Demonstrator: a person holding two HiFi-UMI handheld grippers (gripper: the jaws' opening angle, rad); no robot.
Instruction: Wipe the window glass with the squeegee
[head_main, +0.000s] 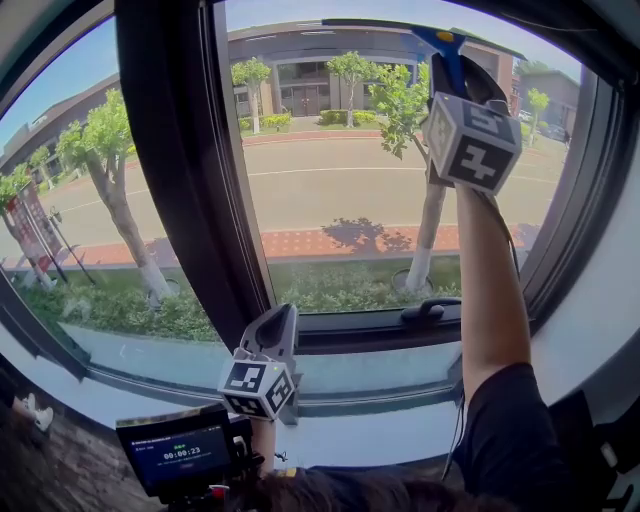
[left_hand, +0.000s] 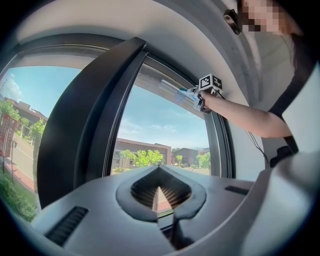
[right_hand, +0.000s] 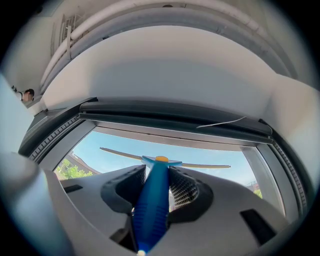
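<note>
- The right gripper (head_main: 447, 75) was raised at arm's length near the top of the right-hand window glass (head_main: 340, 190). Its jaws were clamped on the blue handle of the squeegee (right_hand: 151, 205).
- The handle ran straight up between the two jaws, with its butt end nearest the gripper's camera. Its head stood clear beyond the fingertips.
- The squeegee's long thin blade lay level and crosswise, high on the pane, just beneath the upper window frame (right_hand: 175, 117). Whether the blade touched the glass could not be made out.
- The left gripper (left_hand: 159, 195) hung low near the sill, well apart from the squeegee. Its jaws were drawn almost together with nothing between them, and only a sliver of the outdoors showed through.
- A dark upright mullion (head_main: 165, 170) divided the two panes. A black window handle (head_main: 430, 308) sat at the foot of the right-hand one.
- Beyond the glass lay a sunlit street (head_main: 330, 180) with trees and low buildings.
</note>
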